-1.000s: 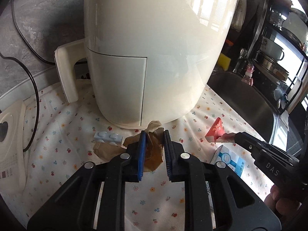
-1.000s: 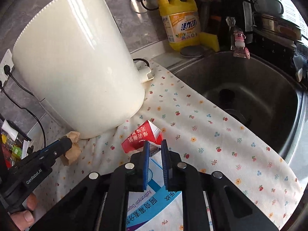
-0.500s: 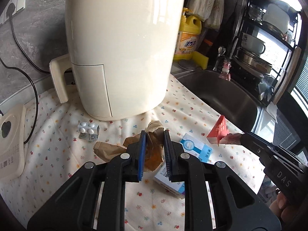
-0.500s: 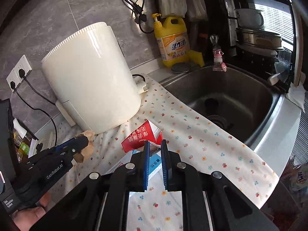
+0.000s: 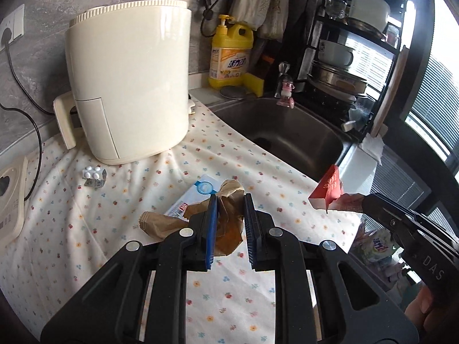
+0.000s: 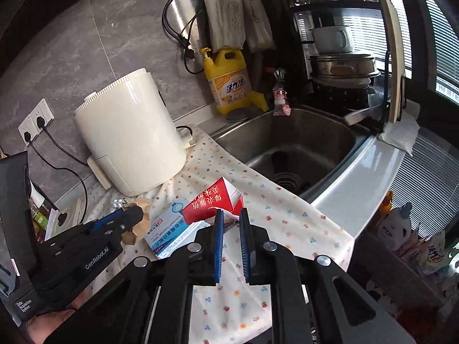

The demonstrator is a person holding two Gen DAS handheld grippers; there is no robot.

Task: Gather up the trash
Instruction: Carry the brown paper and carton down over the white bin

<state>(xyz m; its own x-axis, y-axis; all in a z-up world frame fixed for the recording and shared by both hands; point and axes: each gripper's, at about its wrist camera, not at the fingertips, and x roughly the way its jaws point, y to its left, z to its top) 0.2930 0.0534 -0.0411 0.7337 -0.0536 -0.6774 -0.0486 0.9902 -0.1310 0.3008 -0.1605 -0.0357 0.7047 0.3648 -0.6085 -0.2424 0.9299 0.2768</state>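
My left gripper [image 5: 230,200] is shut on a crumpled brown paper bag [image 5: 226,229], held above the floral cloth [image 5: 86,229]. My right gripper [image 6: 231,215] is shut on the torn flap of a red carton [image 6: 212,200], also lifted off the cloth. From the left wrist view the red carton [image 5: 328,189] hangs at the right gripper's tip [image 5: 365,200], near the counter's edge. The left gripper [image 6: 139,215] with its brown paper [image 6: 143,203] shows at the left of the right wrist view. A blue-and-white medicine box [image 5: 198,192] and a pill blister pack [image 5: 93,173] lie on the cloth.
A cream air fryer [image 5: 129,80] stands at the back of the cloth, cords running to wall sockets. To the right are a steel sink [image 5: 287,134], a yellow detergent bottle [image 5: 231,54] and a loaded dish rack [image 5: 344,66]. Bags sit on the floor beyond the counter edge [image 6: 361,172].
Both grippers have drawn back from the air fryer and risen, carrying the brown paper and the red carton. The medicine box has stayed on the cloth.
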